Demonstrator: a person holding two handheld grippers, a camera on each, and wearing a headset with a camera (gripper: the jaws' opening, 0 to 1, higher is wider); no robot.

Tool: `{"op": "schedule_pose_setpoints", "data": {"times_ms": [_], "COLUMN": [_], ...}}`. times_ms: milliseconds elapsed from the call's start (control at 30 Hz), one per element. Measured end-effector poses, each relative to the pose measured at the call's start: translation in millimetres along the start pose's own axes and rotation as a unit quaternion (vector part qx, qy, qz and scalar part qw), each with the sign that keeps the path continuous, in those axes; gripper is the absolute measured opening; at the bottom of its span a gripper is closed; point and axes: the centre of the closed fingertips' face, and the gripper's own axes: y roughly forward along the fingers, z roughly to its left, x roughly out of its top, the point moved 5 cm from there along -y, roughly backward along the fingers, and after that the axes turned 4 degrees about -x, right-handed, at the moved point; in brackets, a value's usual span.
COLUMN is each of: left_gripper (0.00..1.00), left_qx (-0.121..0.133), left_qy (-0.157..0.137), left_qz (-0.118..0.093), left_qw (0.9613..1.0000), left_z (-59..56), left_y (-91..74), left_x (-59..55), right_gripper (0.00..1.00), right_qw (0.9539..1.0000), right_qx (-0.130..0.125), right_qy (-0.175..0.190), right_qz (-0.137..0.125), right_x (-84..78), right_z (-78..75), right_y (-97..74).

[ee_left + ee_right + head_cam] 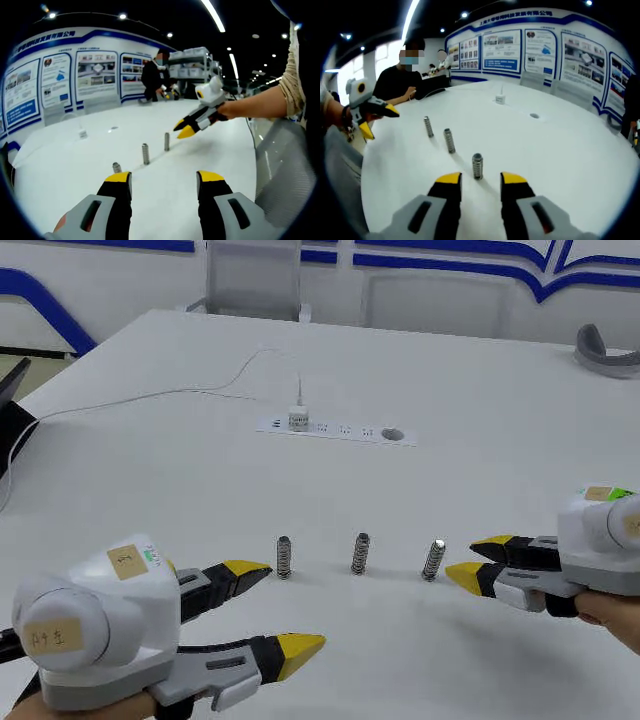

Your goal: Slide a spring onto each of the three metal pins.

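Note:
Three metal pins stand upright in a row on the white table, each with a spring coiled around it: the left pin [284,556], the middle pin [360,553] and the right pin [433,560]. My left gripper [285,606] is open at the near left, short of the left pin [117,167], with nothing between its yellow-tipped fingers. My right gripper [478,560] is open just right of the right pin [477,165], which stands ahead of its fingertips. The middle pin [449,140] and far pin [427,126] line up behind it.
A white power strip [335,428] with a plugged-in adapter and cable lies further back on the table. A grey object [605,350] rests at the far right edge. A person [400,75] stands beyond the table, with wall posters behind.

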Motion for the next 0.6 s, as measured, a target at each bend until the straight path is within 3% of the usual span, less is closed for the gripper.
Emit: {"op": "schedule_pose_setpoints", "data": {"times_ms": [600], "left_gripper": [0.6], "left_qx": [0.031], "left_qy": [-0.012], "left_qz": [0.03], "left_qw": [0.999], "left_z": [22.3], "left_y": [-6.6], "left_x": [-25.2], "right_gripper": [0.44], "right_qw": [0.9985], "right_qx": [0.033], "right_qy": [-0.034], "right_qz": [-0.029], "right_x": [4.7], "right_z": [25.7], "right_y": [-24.6]}}
